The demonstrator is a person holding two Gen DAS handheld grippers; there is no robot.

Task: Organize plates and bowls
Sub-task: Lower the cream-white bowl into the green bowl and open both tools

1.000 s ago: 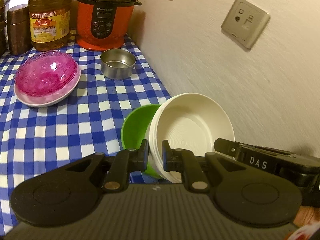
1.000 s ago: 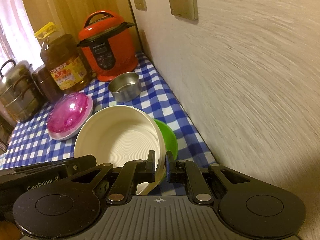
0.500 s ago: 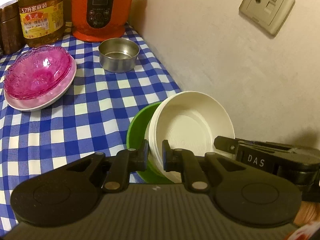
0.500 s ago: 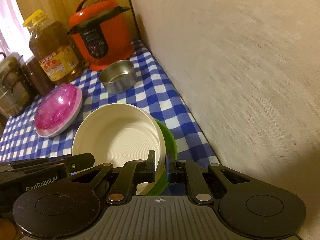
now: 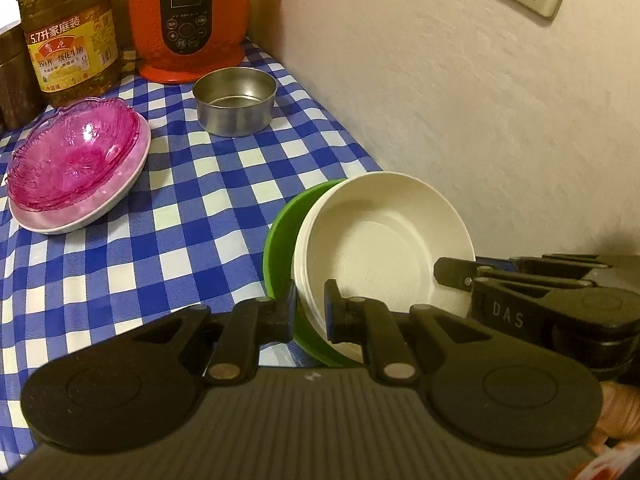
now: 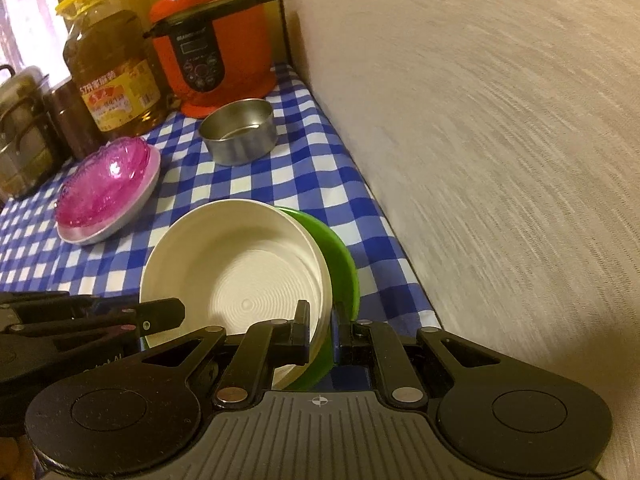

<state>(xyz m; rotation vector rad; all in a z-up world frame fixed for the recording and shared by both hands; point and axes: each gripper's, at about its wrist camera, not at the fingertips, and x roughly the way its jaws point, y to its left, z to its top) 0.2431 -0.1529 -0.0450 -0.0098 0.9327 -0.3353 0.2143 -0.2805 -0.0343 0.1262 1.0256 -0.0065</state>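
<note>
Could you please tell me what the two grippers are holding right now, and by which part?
Both are shut on the rims of the nested white bowl and green bowl: the left gripper and right gripper grip opposite sides.

The left gripper (image 5: pixel 311 311), at the frame's lower centre, angles downward with both jaws clamped on the bowls (image 5: pixel 380 240). The right gripper (image 6: pixel 323 322), also lower centre, clamps their opposite rim.

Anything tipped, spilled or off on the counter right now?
Only the held stack: the white bowl nested in the green bowl sits tilted, pinched at its rims by the left gripper and right gripper. No spills or damage visible.
</note>
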